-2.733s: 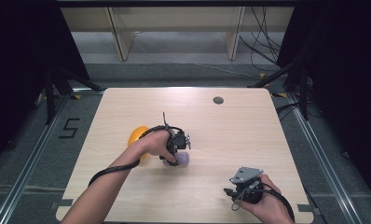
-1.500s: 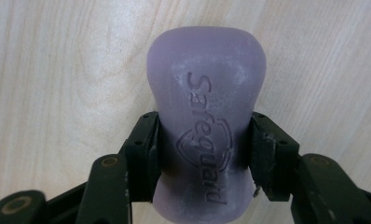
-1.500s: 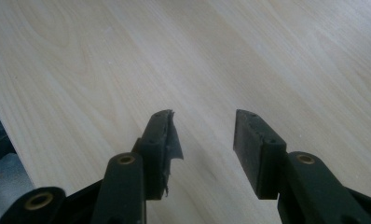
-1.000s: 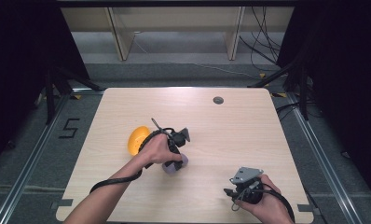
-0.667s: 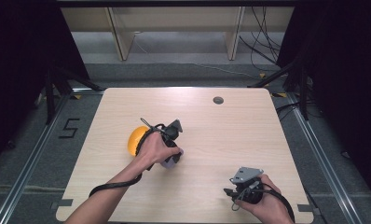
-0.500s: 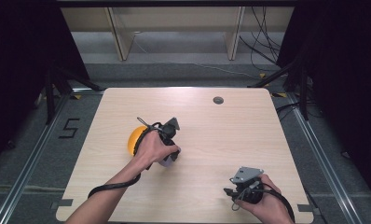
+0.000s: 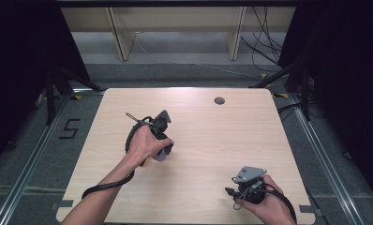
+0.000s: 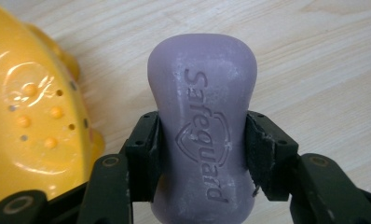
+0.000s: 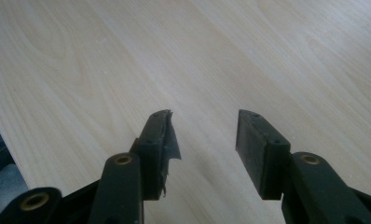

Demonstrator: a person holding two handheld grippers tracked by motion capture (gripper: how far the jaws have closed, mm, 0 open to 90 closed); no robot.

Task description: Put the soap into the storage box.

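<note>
Soap bar [image 7: 160,154], seen from the high view, peeks out lilac under the left gripper [image 7: 159,140] over the wooden table [image 7: 212,140], the hand now sitting over the yellow dish, whereas earlier that gripper stood to the dish's right. In the left gripper view its jaws clamp the waist of the bar [image 8: 202,140] beside the yellow perforated soap dish [image 8: 30,121], and the smooth, tapered sides could slide out if the pinch eases. In the right gripper view the right gripper [image 9: 202,140] rests with jaws apart, holding nothing.

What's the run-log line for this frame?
left gripper: shut on soap | soap: beside yellow dish, above table | right gripper: open, nothing between jaws, near table's front edge
</note>
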